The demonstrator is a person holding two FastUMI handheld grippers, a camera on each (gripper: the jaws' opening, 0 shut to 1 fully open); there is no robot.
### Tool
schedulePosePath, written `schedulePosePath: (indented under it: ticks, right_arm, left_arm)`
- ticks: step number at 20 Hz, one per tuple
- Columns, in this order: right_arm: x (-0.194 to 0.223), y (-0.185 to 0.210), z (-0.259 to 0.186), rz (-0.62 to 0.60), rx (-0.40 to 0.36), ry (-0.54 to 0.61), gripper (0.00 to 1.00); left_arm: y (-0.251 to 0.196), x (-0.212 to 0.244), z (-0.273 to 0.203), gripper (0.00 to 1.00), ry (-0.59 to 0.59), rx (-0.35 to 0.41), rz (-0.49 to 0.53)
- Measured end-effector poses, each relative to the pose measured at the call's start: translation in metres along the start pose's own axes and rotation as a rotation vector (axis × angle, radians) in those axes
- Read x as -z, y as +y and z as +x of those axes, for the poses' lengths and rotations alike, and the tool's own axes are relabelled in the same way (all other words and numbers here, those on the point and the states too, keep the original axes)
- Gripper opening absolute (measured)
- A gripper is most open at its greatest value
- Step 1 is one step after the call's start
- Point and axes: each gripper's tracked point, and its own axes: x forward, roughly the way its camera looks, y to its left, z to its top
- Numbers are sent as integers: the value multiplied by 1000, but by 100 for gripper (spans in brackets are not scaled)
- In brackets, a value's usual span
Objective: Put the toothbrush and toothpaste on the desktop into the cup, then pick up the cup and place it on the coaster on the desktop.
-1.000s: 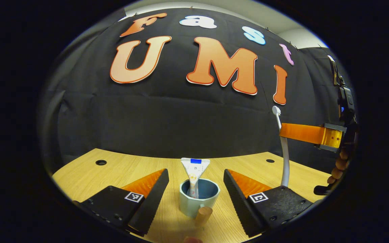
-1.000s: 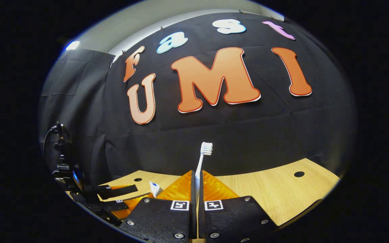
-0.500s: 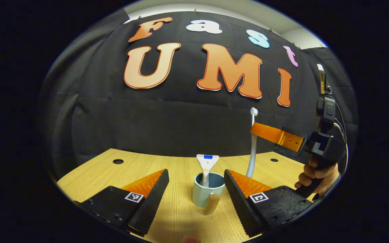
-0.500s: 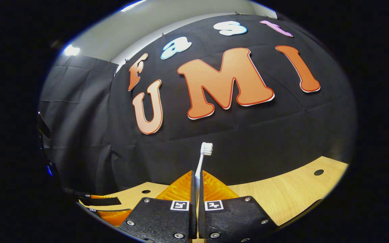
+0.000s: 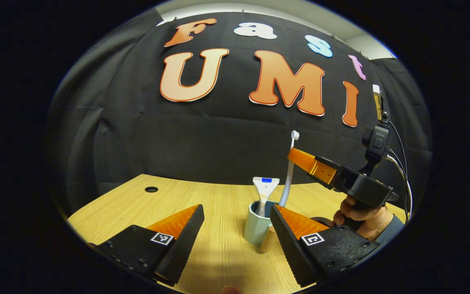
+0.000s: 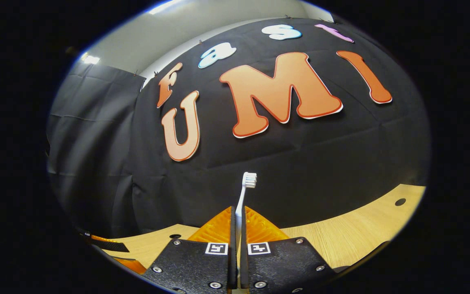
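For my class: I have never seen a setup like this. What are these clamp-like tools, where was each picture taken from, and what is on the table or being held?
A person holds a two-finger gripper in each hand; a camera rides on each.

In the left gripper view, the left gripper is open over a wooden table, near a cup holding a toothpaste tube.

The right gripper is shut on a toothbrush, bristles up. In the left gripper view its lower end sits at the cup's rim; whether it is inside is unclear.
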Motion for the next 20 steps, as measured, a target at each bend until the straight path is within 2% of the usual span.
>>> schedulePosePath:
  ticks: [5, 10, 13, 15, 16, 19, 20]
  right_arm:
    - [28, 0, 7, 3, 12, 50, 4]
    - [42, 0, -15, -79, -33, 181, 14]
    - [25, -6, -38, -113, -43, 214, 22]
    - [7, -10, -52, -132, -32, 205, 32]
    - [-3, -11, -59, -146, -30, 197, 42]
    - [-31, -20, -85, -172, -21, 166, 61]
    - [-39, -24, -94, -177, -17, 163, 70]
  left_arm:
    - [11, 18, 5, 98, 33, -21, -20]
    - [1, 23, 5, 98, 59, -7, -36]
    - [-14, 15, 2, 97, 57, 11, -24]
    - [-24, 10, 1, 97, 66, 30, -25]
    - [-29, 6, 0, 97, 73, 37, -28]
    - [-43, -6, 3, 97, 95, 63, -35]
    - [-45, -11, 3, 97, 106, 70, -33]
